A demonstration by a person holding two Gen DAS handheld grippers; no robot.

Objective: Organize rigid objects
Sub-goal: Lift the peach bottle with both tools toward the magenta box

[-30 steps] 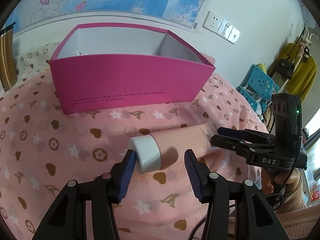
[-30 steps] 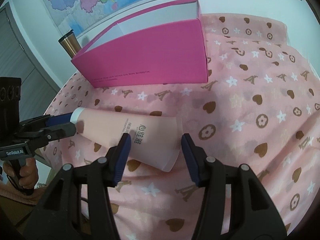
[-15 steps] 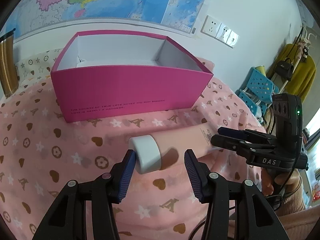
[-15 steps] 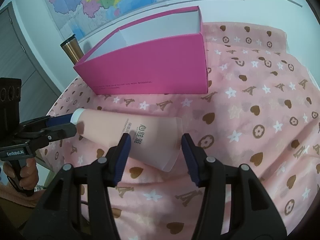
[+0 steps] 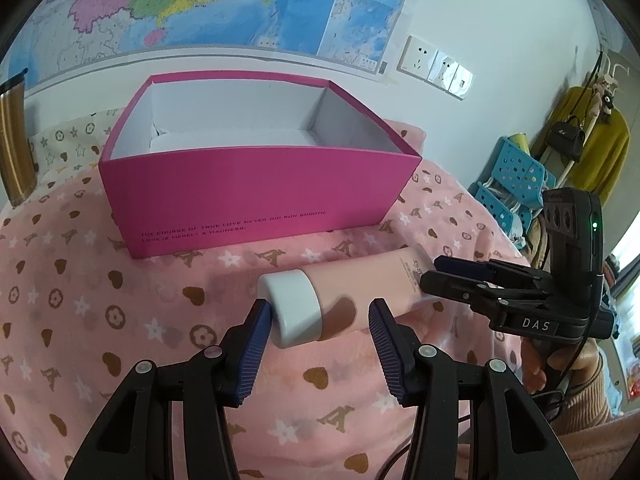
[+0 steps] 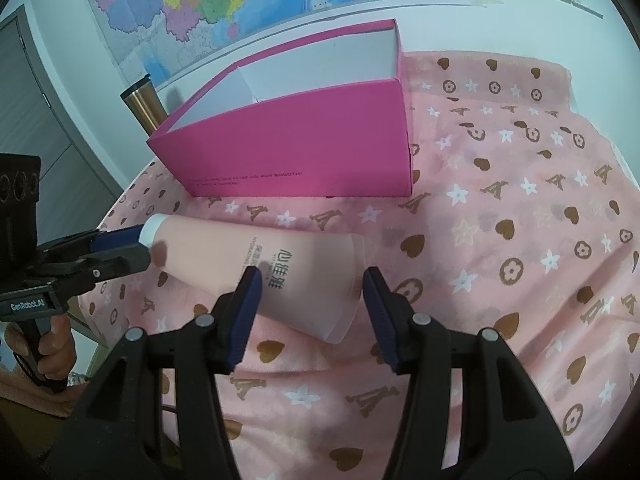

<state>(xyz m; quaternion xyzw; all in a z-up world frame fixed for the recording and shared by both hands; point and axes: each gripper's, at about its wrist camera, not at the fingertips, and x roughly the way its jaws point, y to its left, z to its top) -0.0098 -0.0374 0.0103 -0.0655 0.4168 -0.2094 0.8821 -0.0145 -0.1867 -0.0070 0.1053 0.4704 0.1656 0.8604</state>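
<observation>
A pale pink tube (image 5: 360, 284) with a white cap (image 5: 294, 308) hangs just above the patterned pink cloth (image 5: 80, 300), carried by both grippers. My left gripper (image 5: 319, 309) is shut on the cap end; the cap presses its left pad, and the right pad's contact is harder to see. My right gripper (image 6: 312, 277) is shut on the tube (image 6: 304, 276) at its wide flat end, a pad on each edge. Behind stands an open, empty magenta box (image 5: 256, 196) with a white inside. From the right wrist, the left gripper (image 6: 136, 248) pinches the cap (image 6: 151, 229).
A steel tumbler (image 5: 14, 152) stands left of the box (image 6: 304, 148) by the wall. Blue plastic stools (image 5: 516, 176) and a rack with a yellow garment (image 5: 596, 148) are off the right. A hand (image 6: 52, 352) holds the left gripper's handle. Bare cloth (image 6: 520, 240) spreads right of the box.
The box and cloth have slid lower in both views and more of the box's inside shows. The tube has kept its place between both pairs of fingers.
</observation>
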